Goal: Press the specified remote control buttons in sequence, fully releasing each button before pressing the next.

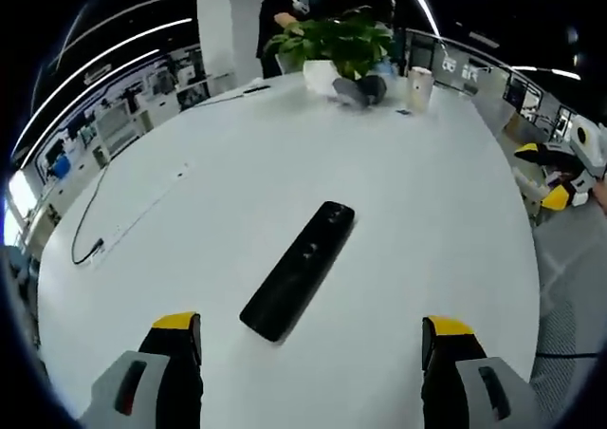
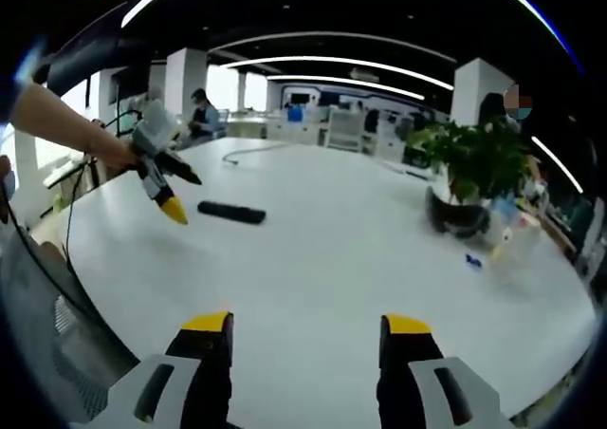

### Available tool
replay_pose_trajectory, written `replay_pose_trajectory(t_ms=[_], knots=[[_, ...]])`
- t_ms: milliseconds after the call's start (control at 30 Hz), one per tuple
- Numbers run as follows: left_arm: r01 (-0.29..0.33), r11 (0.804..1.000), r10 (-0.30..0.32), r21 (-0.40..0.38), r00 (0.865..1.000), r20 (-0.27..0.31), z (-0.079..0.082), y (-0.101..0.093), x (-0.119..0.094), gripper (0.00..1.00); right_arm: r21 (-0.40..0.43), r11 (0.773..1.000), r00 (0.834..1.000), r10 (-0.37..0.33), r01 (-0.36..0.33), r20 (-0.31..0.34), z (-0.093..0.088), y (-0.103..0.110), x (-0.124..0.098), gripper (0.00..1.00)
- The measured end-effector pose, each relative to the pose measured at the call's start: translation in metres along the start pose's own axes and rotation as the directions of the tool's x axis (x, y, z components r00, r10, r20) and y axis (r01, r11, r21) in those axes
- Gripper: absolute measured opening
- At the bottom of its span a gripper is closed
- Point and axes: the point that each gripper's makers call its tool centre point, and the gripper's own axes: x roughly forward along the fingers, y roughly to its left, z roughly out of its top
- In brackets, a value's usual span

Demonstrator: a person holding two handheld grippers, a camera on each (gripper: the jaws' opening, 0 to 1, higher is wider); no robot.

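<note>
Slim black remote (image 1: 298,270) lies flat on glossy white table (image 1: 427,211); both grippers (image 1: 311,345) (image 2: 305,341) spread.

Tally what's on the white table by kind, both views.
Remote control: 1
Potted plant: 1
Cup: 1
Cable: 1
Small blue item, too small to identify: 1
Total: 5, all on the table.

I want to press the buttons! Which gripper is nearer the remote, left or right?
Left, probably. The remote lies just ahead between the left gripper and its open jaws; from the right gripper it sits far across the table.
</note>
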Motion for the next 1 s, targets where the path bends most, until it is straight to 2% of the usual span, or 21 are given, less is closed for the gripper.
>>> replay_pose_trajectory(t_ms=[167,500,733,800,900,1000], knots=[[0.003,1.0,-0.003,0.009,1.0,-0.006,0.002,0.002,0.001,1.0,-0.002,1.0,1.0,0.003,-0.003,-0.011,-0.002,0.001,0.0,0.6],[0.02,0.996,-0.017,0.088,1.0,-0.026,0.011,0.01,0.006,0.98,-0.007,1.0,1.0,0.008,-0.008,-0.028,-0.005,0.002,0.001,0.58],[0.04,0.995,-0.036,0.091,0.998,-0.044,0.016,0.017,0.009,0.98,-0.009,1.0,0.999,0.016,-0.017,-0.037,-0.007,0.004,0.002,0.56],[0.079,0.992,-0.074,0.097,0.996,-0.048,0.016,0.012,0.009,0.98,-0.011,1.0,0.999,0.016,-0.017,-0.041,-0.008,0.004,0.002,0.56],[0.121,0.991,-0.117,0.063,0.991,-0.063,0.015,0.008,0.008,0.96,-0.009,1.0,0.999,0.019,-0.019,-0.045,-0.009,0.004,0.002,0.56],[0.125,0.99,-0.122,0.06,0.991,-0.063,0.017,0.011,0.009,0.92,-0.008,1.0,0.999,0.025,-0.026,-0.047,-0.009,0.005,0.002,0.54]])
